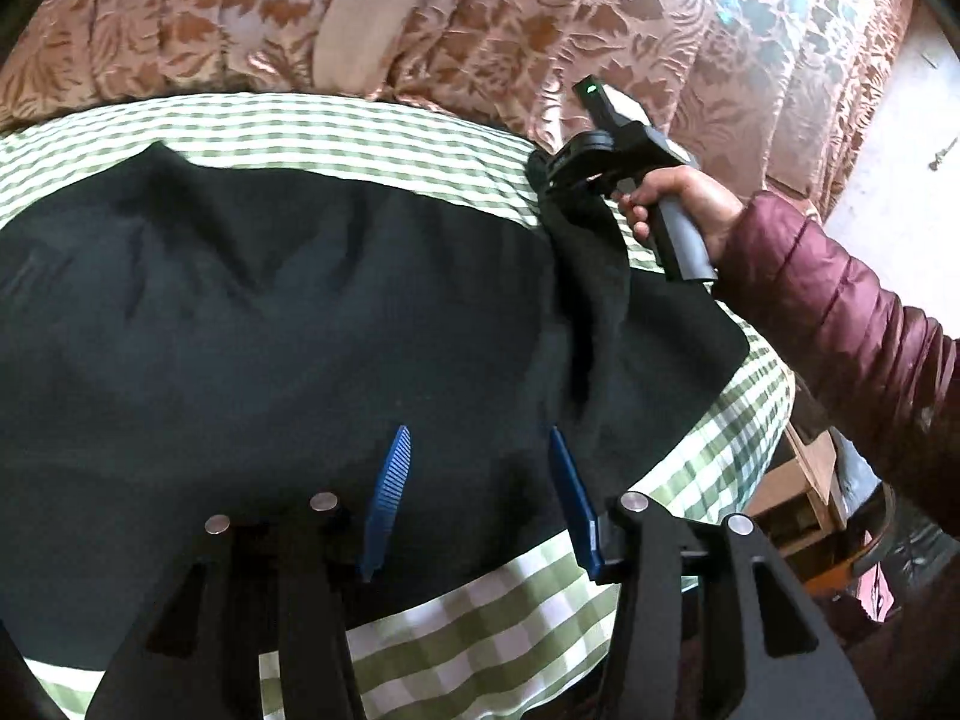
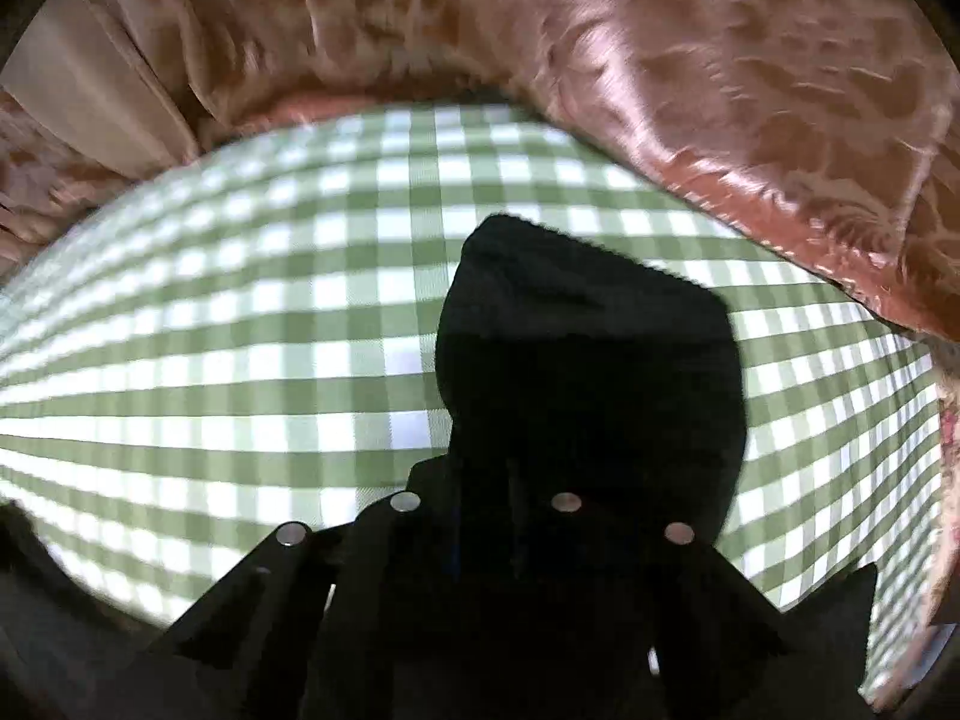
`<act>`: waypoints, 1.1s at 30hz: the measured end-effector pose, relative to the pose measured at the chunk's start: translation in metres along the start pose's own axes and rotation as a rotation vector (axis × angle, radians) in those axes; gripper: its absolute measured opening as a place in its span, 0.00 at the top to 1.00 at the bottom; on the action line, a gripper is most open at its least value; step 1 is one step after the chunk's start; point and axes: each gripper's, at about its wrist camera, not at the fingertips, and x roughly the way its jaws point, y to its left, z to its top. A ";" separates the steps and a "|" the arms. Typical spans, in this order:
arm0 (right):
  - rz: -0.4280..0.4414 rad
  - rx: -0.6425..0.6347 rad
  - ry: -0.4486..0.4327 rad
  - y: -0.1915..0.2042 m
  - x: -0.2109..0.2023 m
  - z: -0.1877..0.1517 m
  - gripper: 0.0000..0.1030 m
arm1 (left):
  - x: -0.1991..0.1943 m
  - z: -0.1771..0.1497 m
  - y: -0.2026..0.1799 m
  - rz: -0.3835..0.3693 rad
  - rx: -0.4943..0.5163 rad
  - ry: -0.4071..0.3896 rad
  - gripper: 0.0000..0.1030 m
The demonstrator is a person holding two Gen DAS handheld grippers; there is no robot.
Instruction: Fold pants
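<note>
The black pants (image 1: pixel 252 324) lie spread across a green-and-white checked cloth (image 1: pixel 510 618). My left gripper (image 1: pixel 480 438) is open, its blue fingers (image 1: pixel 390 480) hovering just over the near part of the pants, holding nothing. In the left wrist view my right gripper (image 1: pixel 549 171) is at the far right corner of the pants, shut on a lifted fold of the fabric. In the right wrist view that black fabric (image 2: pixel 588 372) bunches up over the gripper and hides its fingers.
A pink-brown patterned curtain (image 1: pixel 510 30) hangs behind the far edge of the checked cloth (image 2: pixel 240 330). The person's arm in a maroon puffer sleeve (image 1: pixel 852 312) reaches in from the right. Wooden pieces (image 1: pixel 804 498) stand below the right edge.
</note>
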 end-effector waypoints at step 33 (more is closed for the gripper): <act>0.429 0.693 -0.240 -0.259 -0.082 -0.211 0.84 | 0.053 -0.003 -0.046 0.036 0.177 0.079 1.00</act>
